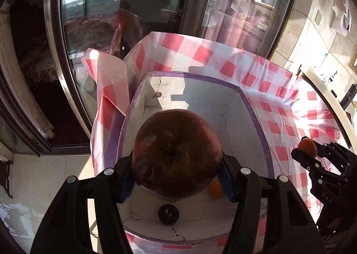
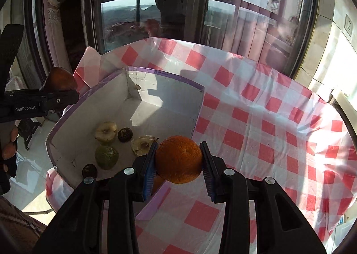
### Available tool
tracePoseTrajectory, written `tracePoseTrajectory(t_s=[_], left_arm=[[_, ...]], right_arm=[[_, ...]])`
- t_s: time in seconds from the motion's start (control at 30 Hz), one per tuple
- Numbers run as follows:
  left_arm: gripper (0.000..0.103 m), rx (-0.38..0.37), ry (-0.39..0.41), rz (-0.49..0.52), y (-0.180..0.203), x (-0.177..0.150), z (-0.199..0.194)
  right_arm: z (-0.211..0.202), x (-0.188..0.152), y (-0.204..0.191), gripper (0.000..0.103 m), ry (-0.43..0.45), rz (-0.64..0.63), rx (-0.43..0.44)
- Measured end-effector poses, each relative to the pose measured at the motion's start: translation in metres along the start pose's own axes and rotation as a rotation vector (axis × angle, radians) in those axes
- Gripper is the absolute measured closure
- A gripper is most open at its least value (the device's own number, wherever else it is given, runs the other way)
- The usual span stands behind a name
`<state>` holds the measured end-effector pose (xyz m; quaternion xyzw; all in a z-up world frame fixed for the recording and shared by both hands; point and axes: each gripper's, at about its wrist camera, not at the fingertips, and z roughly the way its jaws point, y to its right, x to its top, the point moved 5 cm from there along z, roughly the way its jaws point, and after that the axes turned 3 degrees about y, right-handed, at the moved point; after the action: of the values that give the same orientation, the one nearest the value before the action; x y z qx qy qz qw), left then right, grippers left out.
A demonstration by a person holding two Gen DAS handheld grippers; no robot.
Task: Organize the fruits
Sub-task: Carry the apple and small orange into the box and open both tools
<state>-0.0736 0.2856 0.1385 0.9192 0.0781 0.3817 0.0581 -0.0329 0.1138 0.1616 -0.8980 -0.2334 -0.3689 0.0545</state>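
Fruits are split here between the two claws and the white box (image 2: 156, 106) with the purple-taped rim, which sits on the pink-and-white checked cloth (image 2: 267, 120). Nearest in the right wrist view, the right gripper (image 2: 178, 160) is clamped on an orange (image 2: 178, 159), its blue-padded fingers (image 2: 150, 162) pressing the fruit's two sides. The orange hangs just over the box's near right edge, seemingly lined up so that it can be carried over the rim and let go inside.

Nearest in the left wrist view, the left gripper (image 1: 177, 164) grips a large dark red apple (image 1: 177, 151), stem dimple toward the camera, held above the box's open interior. Being held at its widest part, it looks secure, and it appears ready to be lowered onto the floor of the box.

Beyond the right claw, on the near left part of the box floor, lie two pale cut pear-like halves (image 2: 106, 130), a green fruit (image 2: 106, 156) and two small dark round fruits (image 2: 125, 134). A second orange piece (image 1: 215, 189) shows in the box beneath the apple. The far half of the box floor is bare and partly sunlit, which I judge leaves room for both held fruits.

Farthest, the cloth runs to the table's far edge, with a large window (image 2: 142, 8) behind it.
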Motion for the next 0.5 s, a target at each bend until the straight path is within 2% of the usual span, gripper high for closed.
tracePoseTrajectory(t_s=[0.13,0.23,0.5], left_arm=[[0.042,0.001,-0.045,0.020,-0.013,-0.011,0.016],[0.042,-0.005,-0.072,0.041,-0.017,-0.014,0.030],[0.042,-0.011,-0.181,0.134,-0.013,-0.025,0.075]], right_arm=[[0.022,0.011,-0.044,0.066,-0.004,-0.110,0.070],[0.045,0.008,-0.068,0.066,-0.047,-0.179,0.108],[0.106,-0.022,-0.087,0.066,-0.248,-0.253,0.106]])
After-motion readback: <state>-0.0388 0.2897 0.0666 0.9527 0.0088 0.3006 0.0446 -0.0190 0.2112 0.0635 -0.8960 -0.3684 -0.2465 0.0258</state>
